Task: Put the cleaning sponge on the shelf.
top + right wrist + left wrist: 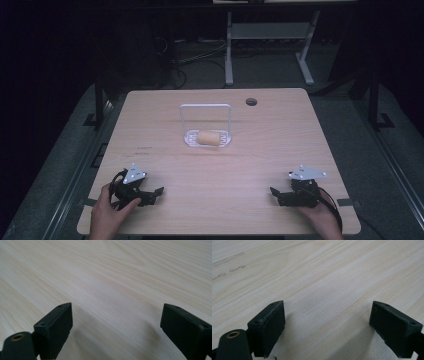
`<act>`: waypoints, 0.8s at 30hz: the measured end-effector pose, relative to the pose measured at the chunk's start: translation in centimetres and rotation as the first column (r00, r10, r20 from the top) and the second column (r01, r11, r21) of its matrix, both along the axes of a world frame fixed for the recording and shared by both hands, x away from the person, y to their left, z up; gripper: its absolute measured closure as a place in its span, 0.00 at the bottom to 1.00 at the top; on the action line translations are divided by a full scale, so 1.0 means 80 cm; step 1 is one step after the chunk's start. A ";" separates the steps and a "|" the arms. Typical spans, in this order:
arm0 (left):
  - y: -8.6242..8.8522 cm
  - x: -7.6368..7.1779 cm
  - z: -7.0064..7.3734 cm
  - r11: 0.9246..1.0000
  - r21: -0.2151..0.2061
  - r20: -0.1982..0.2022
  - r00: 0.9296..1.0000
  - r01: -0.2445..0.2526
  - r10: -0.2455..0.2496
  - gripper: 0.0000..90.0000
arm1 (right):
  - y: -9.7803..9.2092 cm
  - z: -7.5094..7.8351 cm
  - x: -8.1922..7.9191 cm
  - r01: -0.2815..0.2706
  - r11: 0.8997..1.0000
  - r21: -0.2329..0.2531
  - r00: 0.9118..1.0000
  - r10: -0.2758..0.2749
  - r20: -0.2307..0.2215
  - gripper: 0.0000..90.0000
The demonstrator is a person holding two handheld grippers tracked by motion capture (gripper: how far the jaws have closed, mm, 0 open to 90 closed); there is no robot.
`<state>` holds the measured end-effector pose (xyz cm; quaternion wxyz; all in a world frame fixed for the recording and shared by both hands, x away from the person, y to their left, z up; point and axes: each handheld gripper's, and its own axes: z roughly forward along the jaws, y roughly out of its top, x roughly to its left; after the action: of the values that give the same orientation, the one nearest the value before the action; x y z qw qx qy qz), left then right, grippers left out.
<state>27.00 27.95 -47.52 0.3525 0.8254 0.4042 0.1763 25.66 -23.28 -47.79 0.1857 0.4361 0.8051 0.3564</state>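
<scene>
A small white wire rack (206,121) with an upright frame stands on the light wooden table (165,115), a little beyond its middle. A tan bread roll (208,138) lies on the rack's base. My left gripper (156,194) rests near the table's front left corner, held by a hand, jaws wide apart over bare wood (327,312). My right gripper (276,194) rests near the front right corner, also held by a hand, its jaws spread wide with nothing between them (116,322). Both grippers lie well short of the rack.
A round cable hole (251,102) sits at the table's far right. Faint scuff marks (144,149) mark the wood left of the rack. Beyond the table stand a white desk frame (270,40) and floor cables (200,57) in a dark room.
</scene>
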 end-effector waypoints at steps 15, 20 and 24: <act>0.000 0.000 0.000 1.000 0.001 0.000 1.000 0.000 0.000 0.14 | -0.018 -0.004 -0.002 0.046 0.999 -0.008 0.999 -0.046 -0.022 0.12; 0.000 0.000 0.000 1.000 0.000 0.000 1.000 0.000 0.000 0.14 | -0.019 -0.005 -0.001 0.048 0.999 0.001 0.998 -0.048 -0.035 0.11; 0.000 0.000 0.000 1.000 0.000 0.000 1.000 0.000 0.000 0.14 | -0.019 -0.005 -0.001 0.048 0.999 0.001 0.998 -0.048 -0.034 0.11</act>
<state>27.00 27.95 -47.52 0.3524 0.8254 0.4042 0.1764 25.62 -24.80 -48.19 0.1800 0.4615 0.7972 0.3450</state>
